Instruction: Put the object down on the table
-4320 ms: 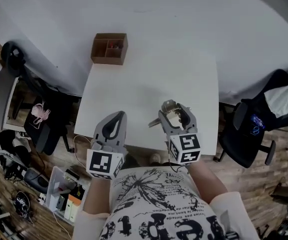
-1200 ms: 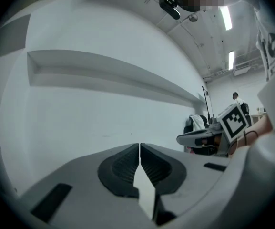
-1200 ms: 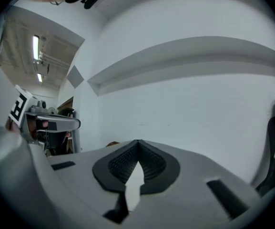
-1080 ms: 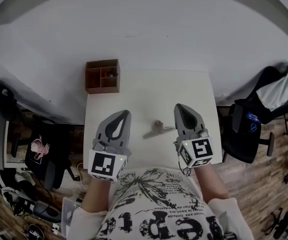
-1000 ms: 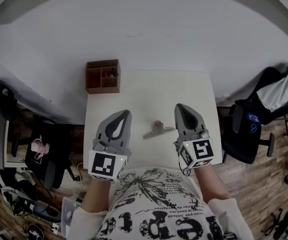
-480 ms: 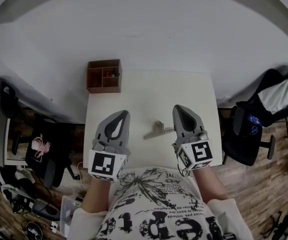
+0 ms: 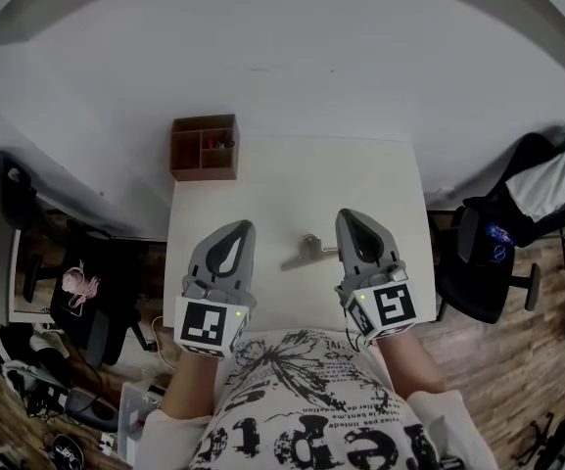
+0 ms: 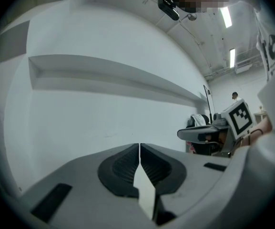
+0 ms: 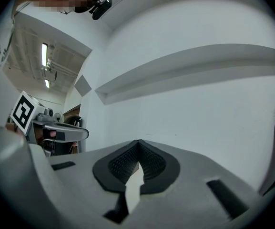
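The fingers (image 8: pixel 120 168) of the left gripper (image 8: pixel 139 146) are pressed together along their whole length. Only a thin line shows between the dark ribbed pads, and nothing is held between them. The fingers (image 9: pixel 152 165) of the right gripper (image 9: pixel 138 142) are closed in the same way, pad against pad, and they are empty too.

In the head view both grippers are over the near part of the white rectangular table (image 7: pixel 292 169). The left gripper (image 7: pixel 237 227) and the right gripper (image 7: pixel 347 215) are side by side, with their tips pointing away from the person. The small grey metal object (image 7: pixel 308 251), long and thin with one thicker end, lies flat on the table in the space between the two pairs of fingers. It is much nearer to the right fingers, just beside them, and clearly apart from the left ones. Whether its thicker end touches the side of the right fingers I cannot tell, and also not what kind of object it is.

Beyond the left fingertips, at the far left corner of the table, stands a brown wooden box with open compartments (image 7: pixel 204 148). To the right of the right fingers, off the table, there is a black office chair (image 7: pixel 486 258). Behind both grippers is the person's white shirt with black print (image 7: pixel 302 409).

In each gripper view the fingers point toward a plain white wall (image 8: pixel 104 113), and the other gripper shows at the side.
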A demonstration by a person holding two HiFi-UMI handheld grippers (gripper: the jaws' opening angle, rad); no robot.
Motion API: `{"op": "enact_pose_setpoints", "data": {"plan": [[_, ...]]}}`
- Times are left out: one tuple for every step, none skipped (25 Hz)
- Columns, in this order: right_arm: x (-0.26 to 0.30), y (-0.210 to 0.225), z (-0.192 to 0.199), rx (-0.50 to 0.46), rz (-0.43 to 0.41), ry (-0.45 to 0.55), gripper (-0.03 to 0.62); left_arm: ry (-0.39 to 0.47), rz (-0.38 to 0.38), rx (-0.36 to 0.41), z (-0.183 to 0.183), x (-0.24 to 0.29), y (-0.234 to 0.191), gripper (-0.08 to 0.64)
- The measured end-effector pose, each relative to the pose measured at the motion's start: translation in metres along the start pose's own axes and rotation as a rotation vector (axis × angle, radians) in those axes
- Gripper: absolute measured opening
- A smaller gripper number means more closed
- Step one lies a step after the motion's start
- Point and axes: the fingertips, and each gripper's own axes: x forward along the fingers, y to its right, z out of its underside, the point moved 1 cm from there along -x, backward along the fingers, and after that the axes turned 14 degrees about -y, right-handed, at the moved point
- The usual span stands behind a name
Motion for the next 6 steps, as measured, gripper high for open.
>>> {"op": "enact_pose_setpoints", "data": {"plan": [[-0.0010, 0.0001, -0.0003, -0.001, 0.003, 0.003, -0.011, -0.004, 0.001, -0.001, -0.0004, -0.0004, 0.0004, 0.012], [-0.0014, 0.0003, 0.0001, -0.001, 0.004, 0.005, -0.010, -0.007, 0.004, 0.000, 0.0002, -0.0002, 0.0012, 0.012], [-0.0014, 0.0006, 0.0009, 0.001, 0.004, 0.006, -0.011, -0.011, 0.006, 0.000, 0.0006, 0.0000, 0.0018, 0.012], [-0.0011, 0.0009, 0.0018, 0.003, 0.004, 0.005, -0.010, -0.014, 0.007, 0.001, 0.0008, 0.0004, 0.0024, 0.012], [-0.0007, 0.0012, 0.0028, 0.005, 0.004, 0.004, -0.010, -0.015, 0.009, 0.003, 0.0015, 0.0010, 0.0029, 0.012], [-0.0002, 0.0015, 0.0039, 0.007, 0.004, 0.002, -0.011, -0.014, 0.011, 0.005, 0.0024, 0.0016, 0.0034, 0.012]]}}
